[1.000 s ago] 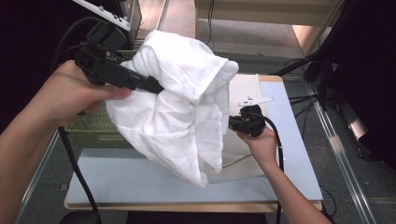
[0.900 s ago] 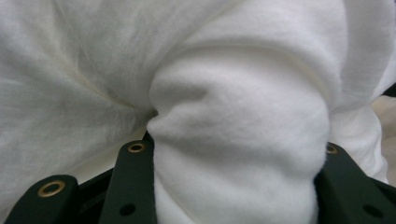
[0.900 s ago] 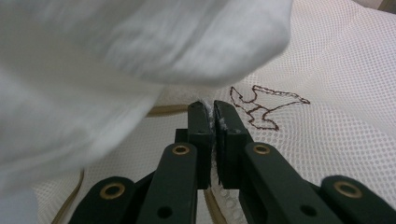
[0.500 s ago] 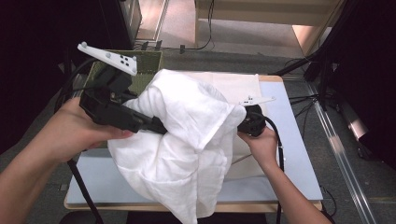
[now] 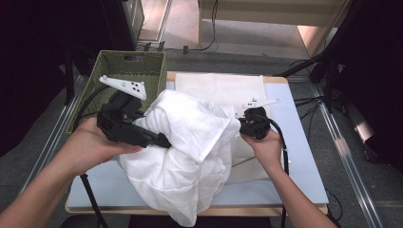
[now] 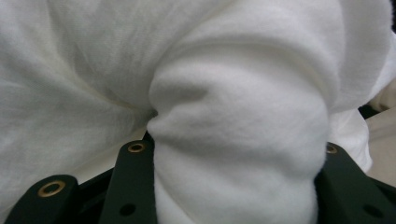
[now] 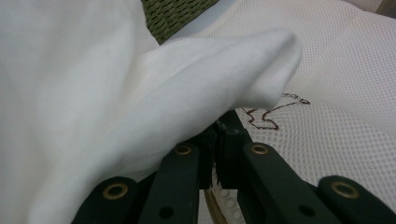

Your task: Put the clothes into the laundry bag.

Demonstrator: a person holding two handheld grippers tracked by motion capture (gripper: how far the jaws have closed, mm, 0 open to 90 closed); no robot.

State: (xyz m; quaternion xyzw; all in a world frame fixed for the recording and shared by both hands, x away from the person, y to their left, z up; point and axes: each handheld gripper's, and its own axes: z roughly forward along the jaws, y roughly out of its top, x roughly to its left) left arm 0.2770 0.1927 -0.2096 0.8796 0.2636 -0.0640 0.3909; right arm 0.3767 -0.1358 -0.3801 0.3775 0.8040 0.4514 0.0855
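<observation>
Jaws of my left gripper (image 6: 233,186) stand partly apart, clamped on a thick rolled bunch of the white, soft, fleecy cotton cloth (image 5: 190,156), which bulges between them in the left gripper view. Jaws of my right gripper (image 7: 215,154) are pressed together on a thin edge of the same cloth (image 7: 140,107); there a folded corner juts out past the tips, smooth and rounded at its end.

In the high view the left gripper (image 5: 159,140) enters the cloth from its left side and the right gripper (image 5: 243,128) meets its right edge. Between the two grips the cloth hangs crumpled in a loose, baggy mass above the middle of the table, its lower folds drooping over the near edge. Its long axis runs roughly from upper left to lower right, tapering to a point at the bottom.

Beneath lies a flat cream mesh sheet (image 7: 345,93), finely perforated, bearing a thin dark-red stitched outline (image 7: 271,116). It rests on the pale blue tabletop (image 5: 304,156), which has a wooden edge. A green woven rectangular basket (image 5: 133,64) stands at the far left corner. Grey floor with metal rails (image 5: 349,161) flanks the table.
</observation>
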